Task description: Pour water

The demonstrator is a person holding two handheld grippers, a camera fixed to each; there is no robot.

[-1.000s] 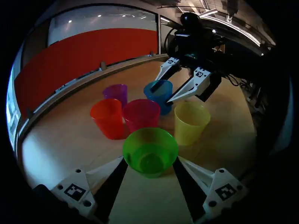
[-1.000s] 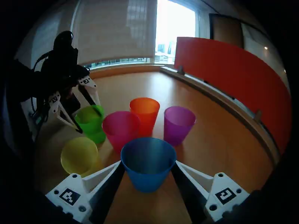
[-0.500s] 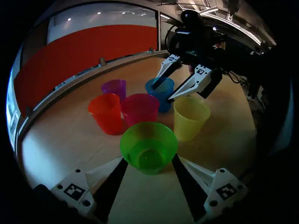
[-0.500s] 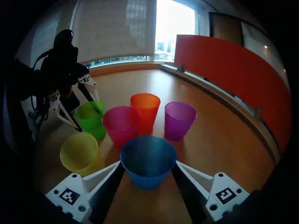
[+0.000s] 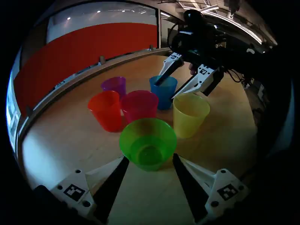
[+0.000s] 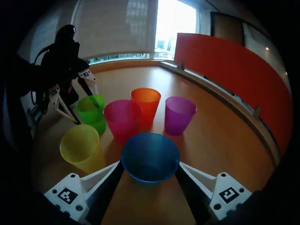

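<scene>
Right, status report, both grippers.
Left gripper shut on green cup. Right gripper shut on blue cup. Pink cup and yellow cup close alongside.

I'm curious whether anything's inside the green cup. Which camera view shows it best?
The left gripper view: the green cup sits close and centred, and you look down into it to its bottom. The right gripper view shows the cup farther off at the left, more from the side.

green cup (image 5: 148, 144): we see translucent glossy plastic
blue cup (image 6: 150, 159): we see smooth plastic
table (image 5: 63, 138): we see smooth wood
</scene>
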